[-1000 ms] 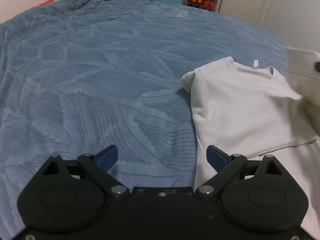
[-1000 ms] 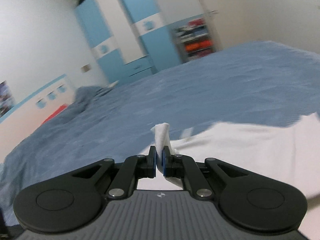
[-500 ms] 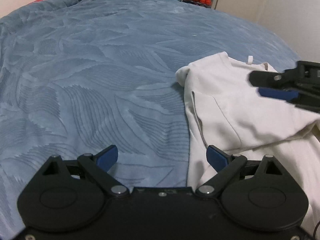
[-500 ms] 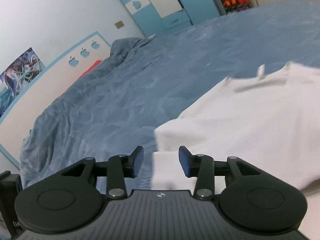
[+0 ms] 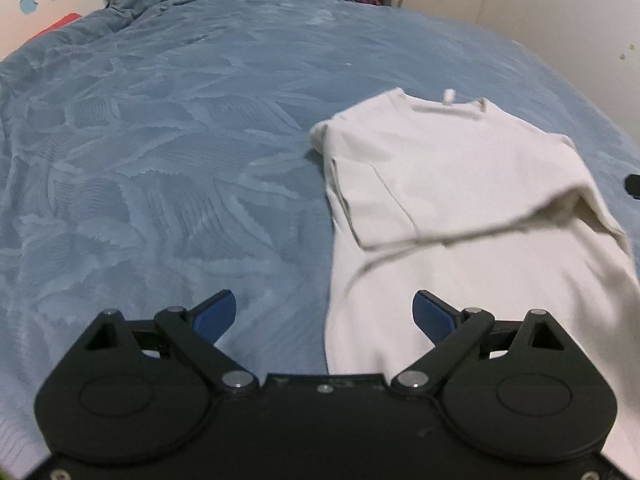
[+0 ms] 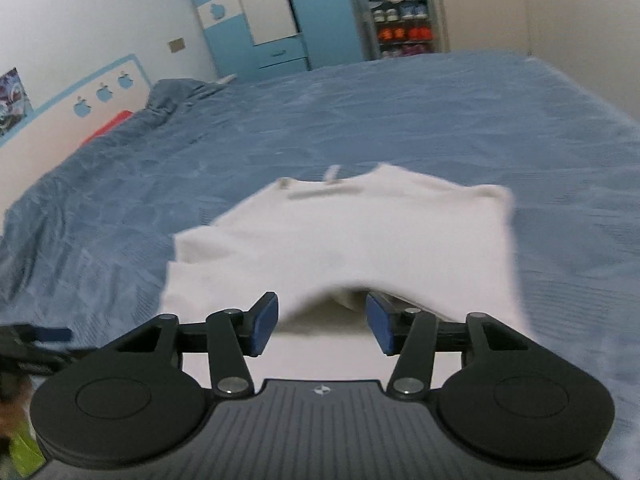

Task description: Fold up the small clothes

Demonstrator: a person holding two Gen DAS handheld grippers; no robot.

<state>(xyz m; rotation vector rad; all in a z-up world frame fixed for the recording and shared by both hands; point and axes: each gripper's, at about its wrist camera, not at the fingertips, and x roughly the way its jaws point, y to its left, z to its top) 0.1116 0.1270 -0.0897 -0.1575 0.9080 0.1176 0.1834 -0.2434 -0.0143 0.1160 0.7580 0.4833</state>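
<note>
One white T-shirt [image 5: 460, 184] lies on the blue bedspread [image 5: 160, 140] of the bed, toward the bed's right side in the left wrist view, its neckline toward the far edge. One sleeve is folded across the chest, and the lower body extends toward the near edge. Two hand-held grippers are present. The left hand-held gripper [image 5: 324, 312] is released, jaws wide apart above the shirt's left edge, grasping nothing. The right hand-held gripper [image 6: 322, 322] is likewise released, jaws apart just before the folded sleeve's edge. One shoe shelf [image 6: 402, 24] and one blue-and-white wardrobe [image 6: 280, 12] stand beyond the bed's far edge.
</note>
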